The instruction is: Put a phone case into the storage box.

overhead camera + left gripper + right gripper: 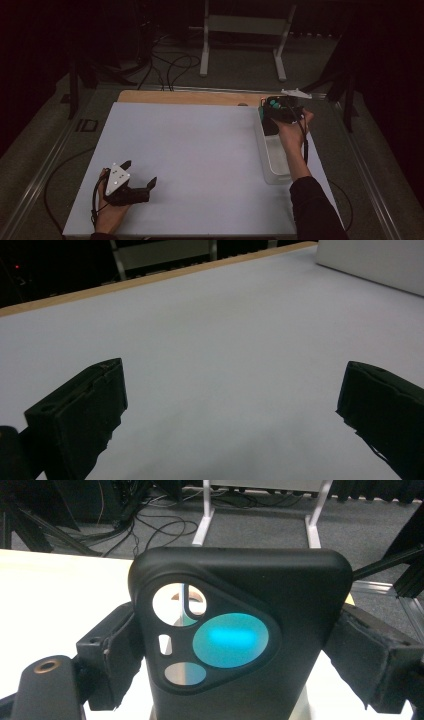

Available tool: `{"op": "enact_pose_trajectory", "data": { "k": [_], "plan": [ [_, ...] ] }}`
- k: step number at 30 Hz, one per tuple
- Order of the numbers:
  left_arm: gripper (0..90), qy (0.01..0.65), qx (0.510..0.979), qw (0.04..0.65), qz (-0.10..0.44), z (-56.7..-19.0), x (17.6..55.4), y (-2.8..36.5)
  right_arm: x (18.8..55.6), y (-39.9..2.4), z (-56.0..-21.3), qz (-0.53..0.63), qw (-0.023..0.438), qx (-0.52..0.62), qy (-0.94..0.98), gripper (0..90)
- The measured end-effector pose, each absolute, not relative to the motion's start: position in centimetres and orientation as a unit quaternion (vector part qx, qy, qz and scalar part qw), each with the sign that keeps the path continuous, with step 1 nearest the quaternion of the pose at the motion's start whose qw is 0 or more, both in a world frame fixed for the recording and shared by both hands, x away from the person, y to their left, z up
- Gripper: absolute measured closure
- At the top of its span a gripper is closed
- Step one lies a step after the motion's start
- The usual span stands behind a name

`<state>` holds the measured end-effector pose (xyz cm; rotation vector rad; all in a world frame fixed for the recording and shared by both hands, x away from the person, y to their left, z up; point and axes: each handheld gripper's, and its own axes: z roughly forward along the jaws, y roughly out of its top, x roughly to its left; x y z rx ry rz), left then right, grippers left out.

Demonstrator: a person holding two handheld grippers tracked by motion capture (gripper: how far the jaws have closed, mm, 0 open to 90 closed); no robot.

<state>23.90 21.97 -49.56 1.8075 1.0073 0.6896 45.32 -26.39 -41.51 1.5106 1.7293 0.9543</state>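
A black phone case (240, 630) with a three-cornered camera cut-out and a teal disc stands upright between the jaws of my right gripper (240, 647), which is shut on its two sides. In the high view my right gripper (278, 108) hangs over the far end of a clear plastic bin (280, 170) at the table's right, and the phone case (270, 125) dips toward the bin. Near the front left, my left gripper (140, 173) rests low over the white board (200, 145). Its jaws stand wide apart, and the left gripper (230, 395) has nothing between its fingers.
The white board covers most of a wooden table (185, 96). A white stand (205, 50) and loose cables (172, 65) are on the floor beyond the far edge. The bin's pale wall (370, 260) shows at the upper right of the left gripper view.
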Motion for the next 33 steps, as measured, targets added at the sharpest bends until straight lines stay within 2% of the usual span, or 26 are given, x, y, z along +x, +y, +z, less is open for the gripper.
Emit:
{"op": "enact_pose_trajectory", "data": {
  "k": [33],
  "plan": [
    [0.0, 0.408, 0.736, 0.466, 0.274, -49.6, 23.9, 21.9, 47.5, -25.9, -43.9, 0.342, 0.325, 0.585, 0.659, 12.9]
  ]
}}
